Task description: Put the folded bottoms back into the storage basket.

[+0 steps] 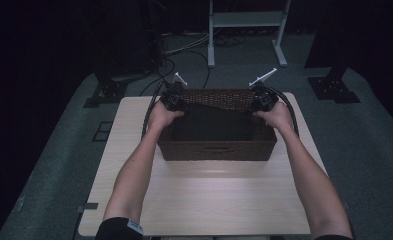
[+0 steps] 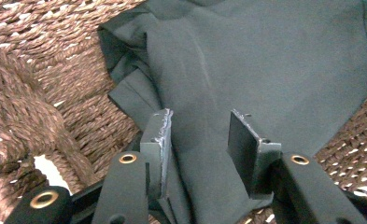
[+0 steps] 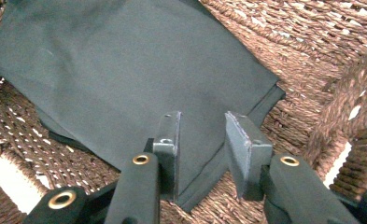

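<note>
On my feed the pale tabletop [image 1: 204, 200] carries a brown woven basket [image 1: 216, 150], and a dark folded cloth [image 1: 211, 122] lies flat inside it on the wicker bottom. My left tongs [image 2: 200, 135] hang over one end of the cloth with jaws apart, fabric running between them unpinched. My right tongs [image 3: 202, 140] stand likewise apart over the other end, near a corner.

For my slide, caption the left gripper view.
Left gripper fingers astride dark folded cloth in a woven basket.
</note>
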{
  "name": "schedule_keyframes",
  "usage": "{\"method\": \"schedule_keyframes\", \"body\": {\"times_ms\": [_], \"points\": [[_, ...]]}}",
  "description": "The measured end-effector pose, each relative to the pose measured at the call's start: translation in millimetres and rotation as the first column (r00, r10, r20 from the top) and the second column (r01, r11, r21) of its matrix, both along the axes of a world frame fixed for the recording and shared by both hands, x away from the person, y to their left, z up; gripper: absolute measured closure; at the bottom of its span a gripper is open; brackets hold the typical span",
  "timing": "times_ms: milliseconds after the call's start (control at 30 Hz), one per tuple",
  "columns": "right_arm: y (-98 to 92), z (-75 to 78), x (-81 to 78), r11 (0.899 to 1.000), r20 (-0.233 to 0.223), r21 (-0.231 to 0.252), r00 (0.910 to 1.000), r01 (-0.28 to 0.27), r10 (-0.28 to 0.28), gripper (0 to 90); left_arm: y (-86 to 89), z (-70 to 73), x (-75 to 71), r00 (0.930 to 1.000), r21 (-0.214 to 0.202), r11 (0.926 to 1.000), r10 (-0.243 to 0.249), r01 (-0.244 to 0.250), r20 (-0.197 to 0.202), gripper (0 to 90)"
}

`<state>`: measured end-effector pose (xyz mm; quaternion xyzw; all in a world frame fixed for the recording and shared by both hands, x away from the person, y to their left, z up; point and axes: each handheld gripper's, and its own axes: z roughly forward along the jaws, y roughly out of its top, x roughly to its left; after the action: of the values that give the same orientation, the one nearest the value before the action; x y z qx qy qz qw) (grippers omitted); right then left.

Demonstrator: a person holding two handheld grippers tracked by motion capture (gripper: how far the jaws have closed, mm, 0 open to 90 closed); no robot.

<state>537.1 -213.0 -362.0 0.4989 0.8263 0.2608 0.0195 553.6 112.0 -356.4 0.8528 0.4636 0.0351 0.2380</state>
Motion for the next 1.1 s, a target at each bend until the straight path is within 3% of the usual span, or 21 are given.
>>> {"method": "schedule_keyframes", "body": {"times_ms": [700, 1100], "points": [[-11.1, 13.6, -27.3, 0.998, 0.066, 0.059, 0.9977, -0.02, 0.016, 60.3, -4.3, 15.6, -24.6, 0.9973, -0.056, 0.9969, -0.052, 0.055, 0.052, 52.8], [-8.9, 16.5, -38.4, 0.997, 0.078, 0.065, 0.9964, -0.037, 0.032, 54.3, 0.6, 15.6, -36.4, 0.9964, -0.116, 0.9925, -0.031, 0.04, 0.079, 46.9]]}}
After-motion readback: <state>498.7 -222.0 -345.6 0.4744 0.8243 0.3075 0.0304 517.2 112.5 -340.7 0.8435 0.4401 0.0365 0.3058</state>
